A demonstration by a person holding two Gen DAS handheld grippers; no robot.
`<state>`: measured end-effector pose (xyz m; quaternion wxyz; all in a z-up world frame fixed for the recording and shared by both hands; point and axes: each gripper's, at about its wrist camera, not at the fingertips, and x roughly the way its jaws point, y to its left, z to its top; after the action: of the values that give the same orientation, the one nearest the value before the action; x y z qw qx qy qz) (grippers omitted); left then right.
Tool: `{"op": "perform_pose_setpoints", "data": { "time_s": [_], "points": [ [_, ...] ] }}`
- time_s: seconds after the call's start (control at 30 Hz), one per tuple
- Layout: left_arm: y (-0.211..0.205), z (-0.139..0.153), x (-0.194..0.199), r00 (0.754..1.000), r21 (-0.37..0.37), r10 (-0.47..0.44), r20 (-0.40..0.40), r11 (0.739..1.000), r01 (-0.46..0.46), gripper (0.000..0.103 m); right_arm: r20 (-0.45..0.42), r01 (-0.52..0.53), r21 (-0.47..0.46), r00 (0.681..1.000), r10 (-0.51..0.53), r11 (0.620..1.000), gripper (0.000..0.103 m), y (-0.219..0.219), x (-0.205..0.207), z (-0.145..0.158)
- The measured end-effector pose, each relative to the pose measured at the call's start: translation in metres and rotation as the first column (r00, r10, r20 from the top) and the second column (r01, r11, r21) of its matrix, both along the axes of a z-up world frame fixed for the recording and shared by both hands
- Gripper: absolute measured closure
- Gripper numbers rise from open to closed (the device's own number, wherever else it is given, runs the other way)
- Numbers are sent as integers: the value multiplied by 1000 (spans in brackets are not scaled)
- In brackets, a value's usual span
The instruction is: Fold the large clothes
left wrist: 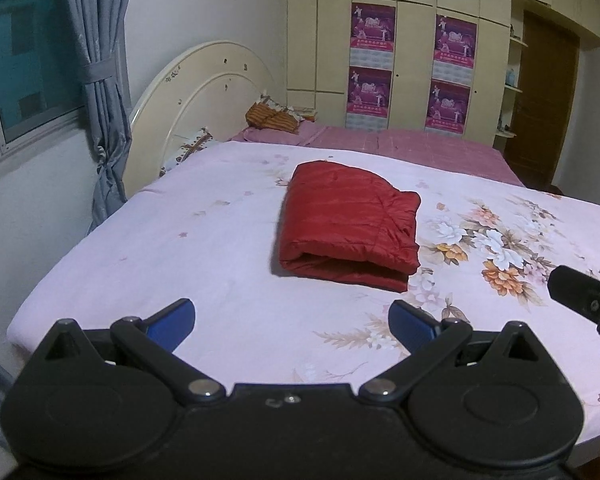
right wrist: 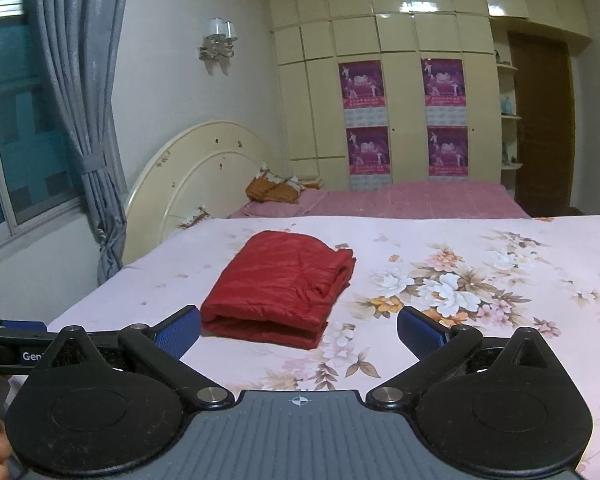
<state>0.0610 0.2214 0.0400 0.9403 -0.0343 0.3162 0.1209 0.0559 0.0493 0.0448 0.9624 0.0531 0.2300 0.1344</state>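
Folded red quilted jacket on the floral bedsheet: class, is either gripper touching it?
Apart. In the left wrist view, bare sheet separates the left gripper from the jacket. The right wrist view shows the right gripper open, clear of it.

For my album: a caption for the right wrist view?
Open right tool before a folded red jacket on a floral bedspread.

Dim bluish indoor light, fisheye-bent edges, soft focus

A bed (left wrist: 220,248) covered by a pale pink floral sheet (right wrist: 480,280). A folded red garment (left wrist: 348,224) lies near its middle. Pillows (left wrist: 268,120) rest by the headboard.
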Motion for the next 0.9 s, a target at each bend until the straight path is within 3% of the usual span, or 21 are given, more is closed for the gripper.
{"op": "perform_pose_setpoints", "data": {
  "time_s": [0.9],
  "points": [
    [7, 0, 2, 1000, -12, 13, -11, 1000, -13, 0, -10, -26, 12, 1000, 26, 1000, 0, 7, 7, 1]
  ]
}}
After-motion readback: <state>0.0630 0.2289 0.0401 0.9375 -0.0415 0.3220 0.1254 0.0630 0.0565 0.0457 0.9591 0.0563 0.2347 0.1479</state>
